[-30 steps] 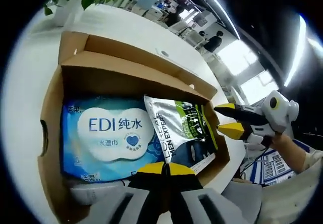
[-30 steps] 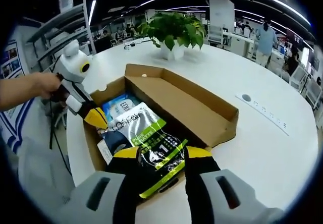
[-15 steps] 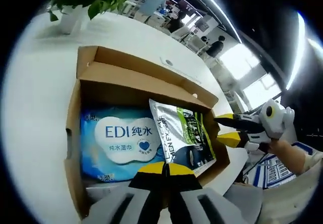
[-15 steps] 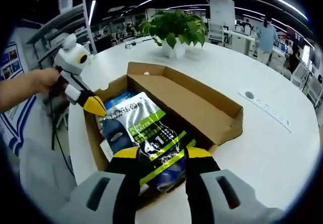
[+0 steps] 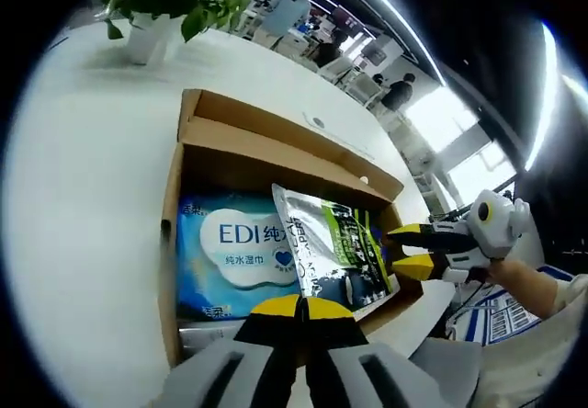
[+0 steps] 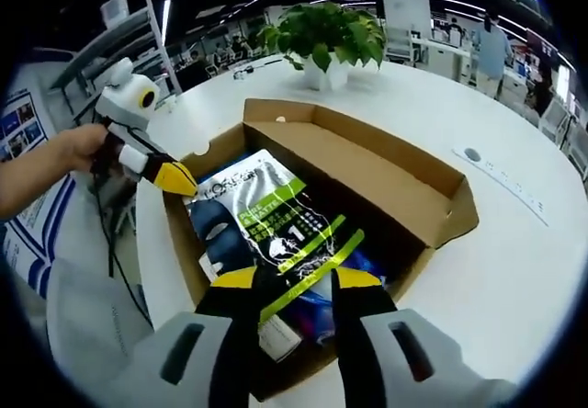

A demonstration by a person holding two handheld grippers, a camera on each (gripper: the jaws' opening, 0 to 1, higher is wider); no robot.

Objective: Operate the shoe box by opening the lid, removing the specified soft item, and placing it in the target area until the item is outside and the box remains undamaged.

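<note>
Moved: the pouch (image 6: 276,229) stands higher out of the box (image 6: 404,210) than a second ago, its lower end now between the right gripper's jaws.
Right gripper (image 6: 287,281): jaws spread a little, one each side of the pouch's green stripe; whether they pinch it I cannot tell.
Left gripper (image 5: 299,307): tips pressed together, gripping nothing, at the box's near edge.
Pouch (image 5: 335,252): tilted, leaning over the wipes (image 5: 239,252), partly inside the box.
Box: open, lid folded back, on the table (image 5: 83,178).
Plant (image 6: 326,36): beyond the box.
</note>
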